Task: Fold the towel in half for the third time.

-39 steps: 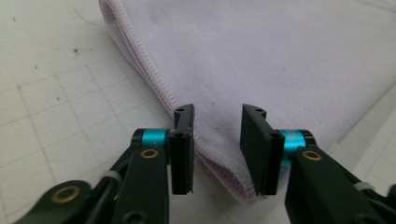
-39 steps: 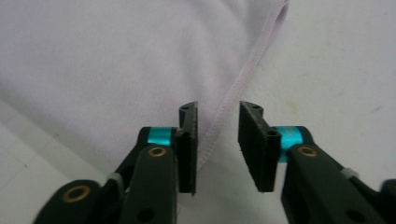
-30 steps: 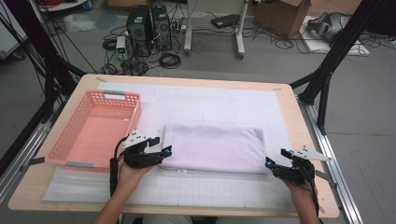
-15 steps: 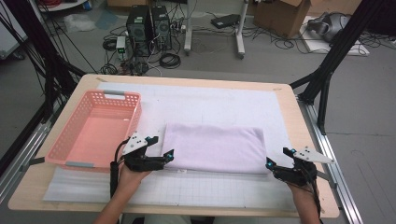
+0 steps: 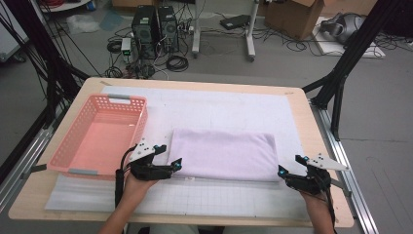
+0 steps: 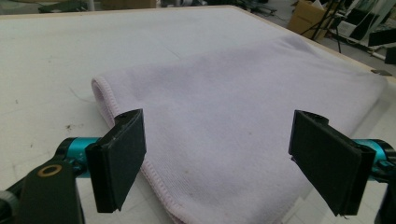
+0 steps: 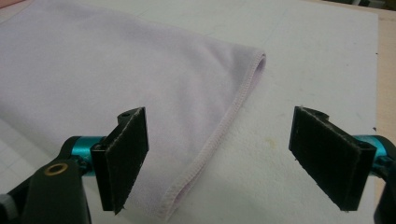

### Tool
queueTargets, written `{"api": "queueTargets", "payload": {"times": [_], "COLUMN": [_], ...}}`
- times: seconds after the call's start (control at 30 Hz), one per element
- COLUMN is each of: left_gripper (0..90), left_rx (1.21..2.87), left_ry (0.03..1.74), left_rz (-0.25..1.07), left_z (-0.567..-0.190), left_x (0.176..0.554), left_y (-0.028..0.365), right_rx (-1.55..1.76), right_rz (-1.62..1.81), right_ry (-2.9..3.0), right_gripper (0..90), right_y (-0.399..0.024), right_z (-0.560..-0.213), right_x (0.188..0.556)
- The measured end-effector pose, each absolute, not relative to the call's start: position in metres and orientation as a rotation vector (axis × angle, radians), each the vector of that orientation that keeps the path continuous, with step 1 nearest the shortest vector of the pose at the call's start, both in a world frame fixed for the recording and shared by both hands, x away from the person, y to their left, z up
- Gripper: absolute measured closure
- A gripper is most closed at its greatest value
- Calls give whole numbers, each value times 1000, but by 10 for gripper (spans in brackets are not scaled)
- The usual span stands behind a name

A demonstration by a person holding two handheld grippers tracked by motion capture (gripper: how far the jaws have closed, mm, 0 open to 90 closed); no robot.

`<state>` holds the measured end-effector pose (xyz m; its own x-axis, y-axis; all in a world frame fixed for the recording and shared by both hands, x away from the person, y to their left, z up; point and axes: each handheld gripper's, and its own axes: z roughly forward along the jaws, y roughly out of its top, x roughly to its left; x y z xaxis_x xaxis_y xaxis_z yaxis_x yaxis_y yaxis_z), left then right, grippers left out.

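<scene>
The folded lilac towel (image 5: 223, 154) lies flat on the white mat (image 5: 229, 109), between the two grippers. The left gripper (image 5: 169, 157) has just been opening its jaws; they stand wide apart, the towel's near left corner low between them (no pad pressing it). The right gripper (image 5: 291, 165) also holds its jaws wide apart, the towel's stitched right edge running up between them, untouched. A pink basket (image 5: 100, 135) sits beyond the left gripper.
</scene>
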<state>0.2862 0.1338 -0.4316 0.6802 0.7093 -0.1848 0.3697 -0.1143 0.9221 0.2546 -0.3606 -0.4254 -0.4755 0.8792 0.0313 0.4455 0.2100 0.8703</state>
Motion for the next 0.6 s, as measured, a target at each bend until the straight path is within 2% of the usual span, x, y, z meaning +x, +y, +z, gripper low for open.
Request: {"api": "queueTargets", "payload": {"times": [0.37, 0.6], "left_gripper": [183, 188], "left_rx": [1766, 1810], "left_ry": [935, 950], "left_rz": [374, 331], "left_z": [-436, -441], "left_x": [286, 284], "left_y": [136, 132], "right_rx": [1215, 1221], "right_rz": [1204, 1216], "right_ry": [2066, 2071], "right_gripper": [186, 186], "right_y": [-354, -352], "right_z": [-431, -432], "right_x": [259, 263]}}
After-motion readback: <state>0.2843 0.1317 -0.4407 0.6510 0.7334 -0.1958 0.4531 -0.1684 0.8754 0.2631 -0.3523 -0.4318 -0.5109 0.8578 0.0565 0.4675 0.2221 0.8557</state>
